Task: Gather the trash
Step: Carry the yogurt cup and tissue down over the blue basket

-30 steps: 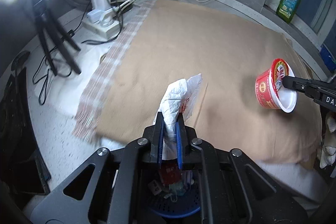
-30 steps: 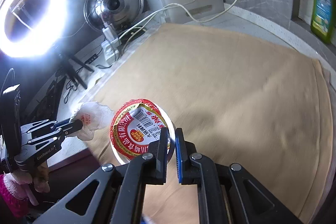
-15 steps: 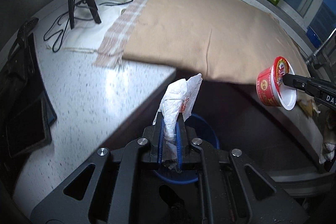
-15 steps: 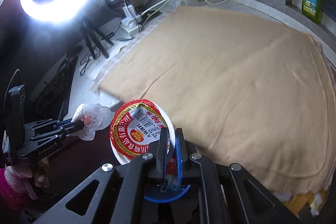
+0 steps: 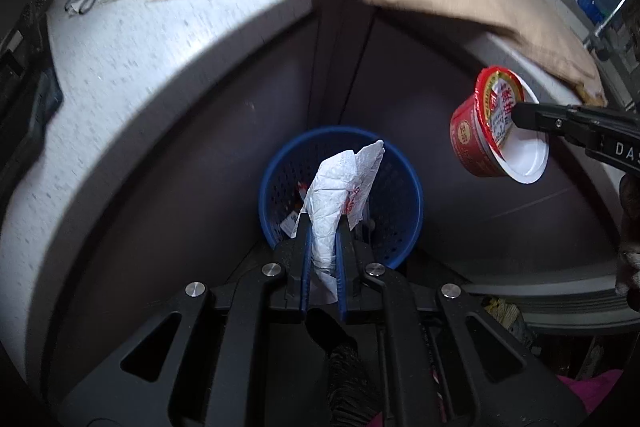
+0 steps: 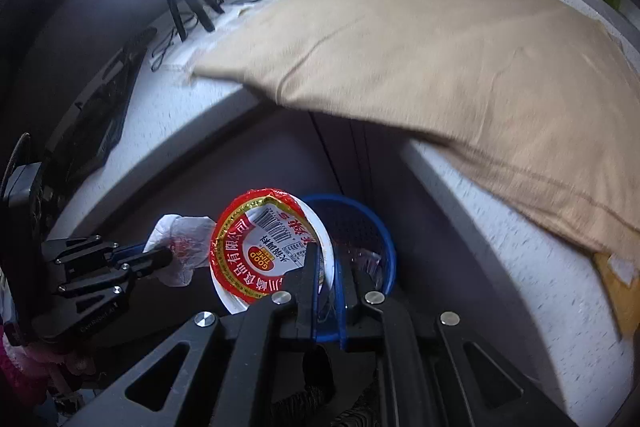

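1. We have two pieces of trash in hand: our left gripper (image 5: 323, 227) is clamped on a crumpled white wrapper (image 5: 340, 191), and our right gripper (image 6: 326, 267) pinches the rim of a red noodle cup (image 6: 264, 247)

2. The wrapper looks like thin plastic film with red print, very light and limp; we judge it may cling to the pads or drift sideways on release. It is gripped by its lower end and stands up out of the jaws

3. The noodle cup appears empty, with a white inside and a partly peeled lid. We judge it light and thin-walled, easy to dent if squeezed hard; the rim, where one finger goes inside and one outside, is the sensible place to hold it

4. Our left gripper points down toward the blue perforated basket (image 5: 400, 163) on the floor below the counter edge (image 5: 160, 75), and the wrapper sits over its opening

5. From the left wrist view the cup (image 5: 494, 131) hangs tilted on its side, to the right of the basket and above it; the right wrist view shows the basket rim (image 6: 384, 231) just behind the cup

6. Some scraps already lie in the basket
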`<state>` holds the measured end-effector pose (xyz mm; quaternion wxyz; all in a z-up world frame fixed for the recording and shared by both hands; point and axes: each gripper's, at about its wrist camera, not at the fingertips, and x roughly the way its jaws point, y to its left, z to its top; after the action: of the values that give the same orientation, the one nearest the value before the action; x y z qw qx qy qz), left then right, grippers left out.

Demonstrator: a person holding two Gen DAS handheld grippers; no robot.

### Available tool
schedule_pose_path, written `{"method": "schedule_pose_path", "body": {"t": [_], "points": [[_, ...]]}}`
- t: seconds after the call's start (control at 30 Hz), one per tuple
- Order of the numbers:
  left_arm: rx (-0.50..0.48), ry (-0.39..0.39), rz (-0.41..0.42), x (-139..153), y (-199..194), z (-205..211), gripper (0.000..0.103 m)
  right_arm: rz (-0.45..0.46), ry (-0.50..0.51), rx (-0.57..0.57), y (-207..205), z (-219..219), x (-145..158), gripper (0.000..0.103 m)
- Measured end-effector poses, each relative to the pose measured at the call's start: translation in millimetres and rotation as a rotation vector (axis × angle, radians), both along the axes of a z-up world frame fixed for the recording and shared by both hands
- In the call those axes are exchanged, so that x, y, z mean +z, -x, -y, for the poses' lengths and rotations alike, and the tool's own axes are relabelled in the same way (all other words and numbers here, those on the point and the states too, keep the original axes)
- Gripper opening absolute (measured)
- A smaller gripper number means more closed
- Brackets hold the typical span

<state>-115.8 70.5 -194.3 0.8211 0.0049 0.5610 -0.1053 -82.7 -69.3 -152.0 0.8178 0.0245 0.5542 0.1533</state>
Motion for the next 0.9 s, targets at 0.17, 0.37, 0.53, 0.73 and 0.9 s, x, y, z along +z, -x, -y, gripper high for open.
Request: {"method": "schedule_pose_path", "body": {"t": [0.17,0.37,0.53,0.73,0.9], "points": [[-0.015,-0.014,-0.057,-29.1,5.1,13.2,0.008,-0.037,0.032,0.011,7.2,-3.7,-23.8,0.005],[0.001,-0.028,-0.112,-59.9,0.1,22.7,0.008,-0.070,0.065,0.020,9.2,-6.4,-49.0,0.005],[0.030,-0.025,-0.153,-79.1,-6.7,19.8,0.008,-0.083,0.092,0.029,7.2,-11.5,-67.7,0.005],[0.054,-0.037,-0.174,-91.8,-11.7,20.8,0.008,-0.093,0.122,0.035,1.2,-16.8,-86.0,0.005],[0.064,-0.047,-0.181,-97.8,-16.8,20.5,0.008,-0.102,0.147,0.041,-2.2,-21.2,-99.4,0.005]]}}
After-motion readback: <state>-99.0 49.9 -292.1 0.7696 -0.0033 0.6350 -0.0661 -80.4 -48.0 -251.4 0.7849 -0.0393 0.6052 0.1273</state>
